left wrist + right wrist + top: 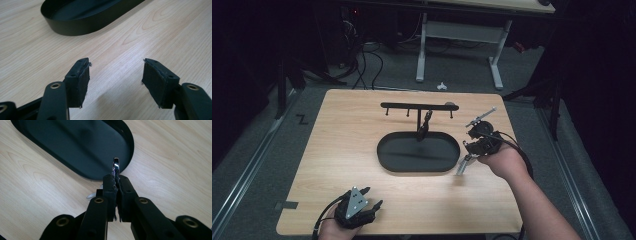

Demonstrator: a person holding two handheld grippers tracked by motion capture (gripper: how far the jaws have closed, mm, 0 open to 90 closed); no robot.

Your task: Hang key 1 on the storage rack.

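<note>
The right claw (116, 178) is pressed together on a thin shiny metal piece (116, 165), most of it buried between the pads, so what it is cannot be told; it hangs just over the near rim of the black oval tray (82, 150). The left claw (116, 80) stands spread with nothing between its pads, low over the wooden bench (337, 165), its lower parts cut off.

- The place looks like a lab or recording room, not a home.
- A bare wooden tabletop (362, 165) stands alone on grey carpet, with dark surroundings on all sides.
- Loose black cables (364, 62) trail over the floor behind it.
- A white-legged desk (459, 30) stands at the back.
- Metal floor rails (247, 160) run along both sides of the tabletop.
</note>
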